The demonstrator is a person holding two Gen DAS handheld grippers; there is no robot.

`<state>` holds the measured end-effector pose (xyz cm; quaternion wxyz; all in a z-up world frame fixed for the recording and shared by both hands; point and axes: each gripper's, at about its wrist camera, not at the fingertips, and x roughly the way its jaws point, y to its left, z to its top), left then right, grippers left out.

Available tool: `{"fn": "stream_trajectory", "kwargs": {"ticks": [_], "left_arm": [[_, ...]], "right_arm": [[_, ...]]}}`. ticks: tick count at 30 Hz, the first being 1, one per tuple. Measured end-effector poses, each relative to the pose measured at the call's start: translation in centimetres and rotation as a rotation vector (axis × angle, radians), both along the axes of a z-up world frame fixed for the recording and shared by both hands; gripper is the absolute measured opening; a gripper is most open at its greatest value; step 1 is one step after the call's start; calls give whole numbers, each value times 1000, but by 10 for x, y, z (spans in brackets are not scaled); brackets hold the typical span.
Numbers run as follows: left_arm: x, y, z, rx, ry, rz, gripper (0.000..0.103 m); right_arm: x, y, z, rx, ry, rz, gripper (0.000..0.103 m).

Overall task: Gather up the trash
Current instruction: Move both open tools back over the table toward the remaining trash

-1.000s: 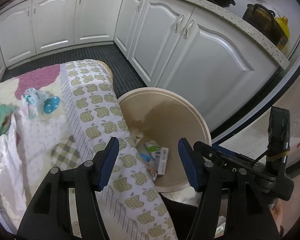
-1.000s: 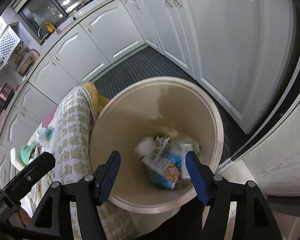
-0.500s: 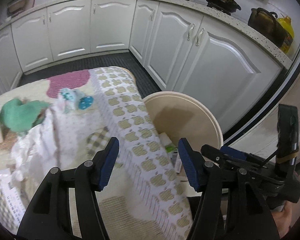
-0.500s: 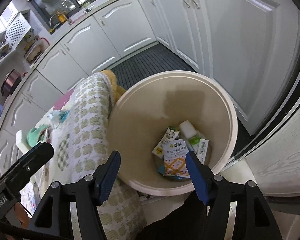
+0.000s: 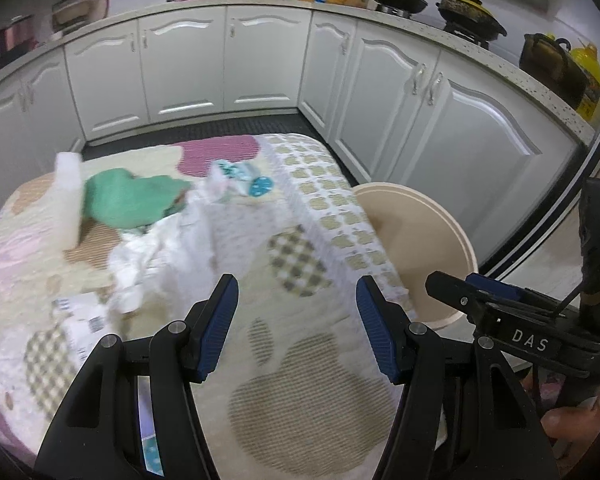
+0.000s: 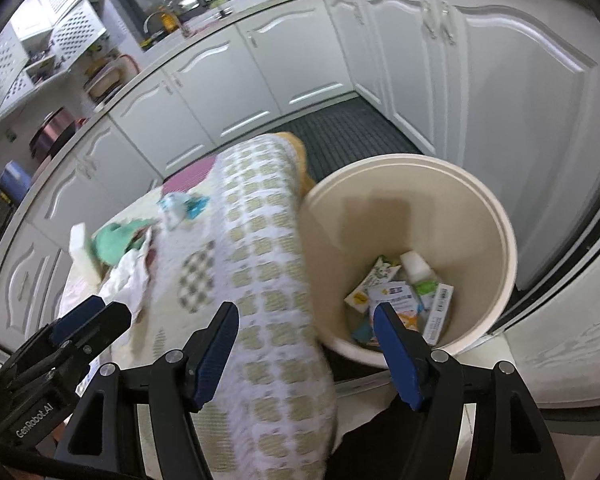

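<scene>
A beige round bin point(image 6: 412, 248) stands on the floor at the table's right end; it also shows in the left wrist view point(image 5: 420, 240). Several cartons and wrappers point(image 6: 400, 300) lie in it. On the patterned tablecloth point(image 5: 300, 272) lie a green cloth point(image 5: 128, 200), crumpled white paper point(image 5: 160, 252), a small blue-and-white wrapper point(image 5: 244, 180) and a white block point(image 5: 68, 196). My left gripper point(image 5: 296, 320) is open and empty above the table. My right gripper point(image 6: 306, 348) is open and empty, over the table edge beside the bin.
White kitchen cabinets point(image 5: 260, 72) curve round the back and right. Pots point(image 5: 472, 16) stand on the counter. A dark ribbed mat point(image 6: 340, 128) covers the floor behind the bin. A printed label sheet point(image 5: 80, 320) lies at the table's near left.
Both grippers have swung left, away from the bin and toward the table. The tabletop trash now fills the left view. The bin has slid to the right in both views.
</scene>
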<state>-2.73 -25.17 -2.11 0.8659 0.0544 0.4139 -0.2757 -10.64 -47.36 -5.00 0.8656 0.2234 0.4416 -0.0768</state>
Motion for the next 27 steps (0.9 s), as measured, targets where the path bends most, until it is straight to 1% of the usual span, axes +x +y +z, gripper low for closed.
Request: {"fn": "stream_trajectory", "kwargs": {"ticks": [3,11,22,27], "left_arm": [[-2,14,0,9,-11,21,60],[-6,50,0,5,2,74,60],[-6,97,-5,12,21,127,60],[-5,132,-11,43,21,163,60]], "right_arm": [[3,17,2,-11,-4,34,68],[13,55,3,-31,-4,114,68],[20,86,3,-41,7,179,68],[24,105,0,-34,17,227,68]]}}
